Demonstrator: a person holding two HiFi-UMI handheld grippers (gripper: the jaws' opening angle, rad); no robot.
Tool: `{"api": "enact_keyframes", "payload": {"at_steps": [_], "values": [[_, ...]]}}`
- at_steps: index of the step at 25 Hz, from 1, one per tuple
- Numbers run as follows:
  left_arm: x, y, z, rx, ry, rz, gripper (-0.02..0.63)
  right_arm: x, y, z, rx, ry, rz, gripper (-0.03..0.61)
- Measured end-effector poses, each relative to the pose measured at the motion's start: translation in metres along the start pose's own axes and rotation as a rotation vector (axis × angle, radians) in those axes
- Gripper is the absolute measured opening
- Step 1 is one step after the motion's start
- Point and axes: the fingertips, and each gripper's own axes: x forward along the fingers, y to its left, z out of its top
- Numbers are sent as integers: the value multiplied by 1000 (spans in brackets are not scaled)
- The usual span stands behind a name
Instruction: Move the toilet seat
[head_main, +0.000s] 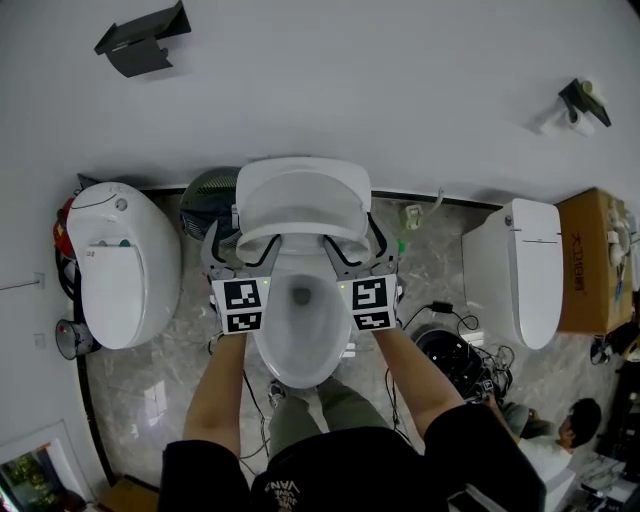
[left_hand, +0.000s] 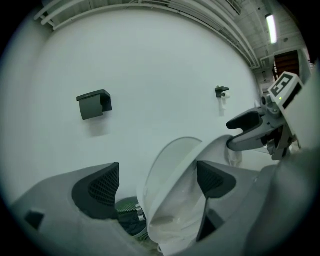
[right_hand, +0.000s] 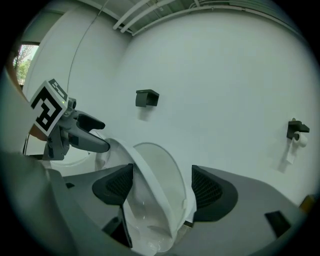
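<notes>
Above bowl (head_main: 262, 345), L gripper (left_hand: 157, 187) & R gripper (right_hand: 162, 187) jaws open astride glossy white oval toilet seat (head_main: 300, 231).

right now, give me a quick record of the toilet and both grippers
seat and lid: raised, tilted over the open bowl
left gripper: jaws apart, seat edge beside its right pad, left pad clear
right gripper: jaws wide, seat and lid fill the gap, grip unclear
nearby: second toilet on the left, third toilet on the right
</notes>
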Motion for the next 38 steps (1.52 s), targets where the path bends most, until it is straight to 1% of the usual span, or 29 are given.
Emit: {"api": "enact_keyframes", "payload": {"at_steps": [5,10,15,21,26,30,33,38], "values": [[24,7,4,-22,13,11,488,9,-5,-1,-15,20,1,362],[48,16,8,-20,33,20,488,5,-8,-14,12,44,1,359],[64,11,-9,8,107,2,487,-5,-11,-32,31,81,-5,353],[59,1,-21,-20,126,-11,486,-16,-11,-45,56,104,-9,347],[38,-6,-20,-31,116,-17,475,-30,-10,-45,73,101,-20,339],[13,-11,-16,-52,102,-35,418,-45,-8,-40,89,94,-39,327],[-8,-18,-13,-51,91,-61,346,-60,-5,-36,107,85,-47,313],[-42,-25,-3,-43,45,-87,227,-88,4,-23,140,31,-52,262]]}}
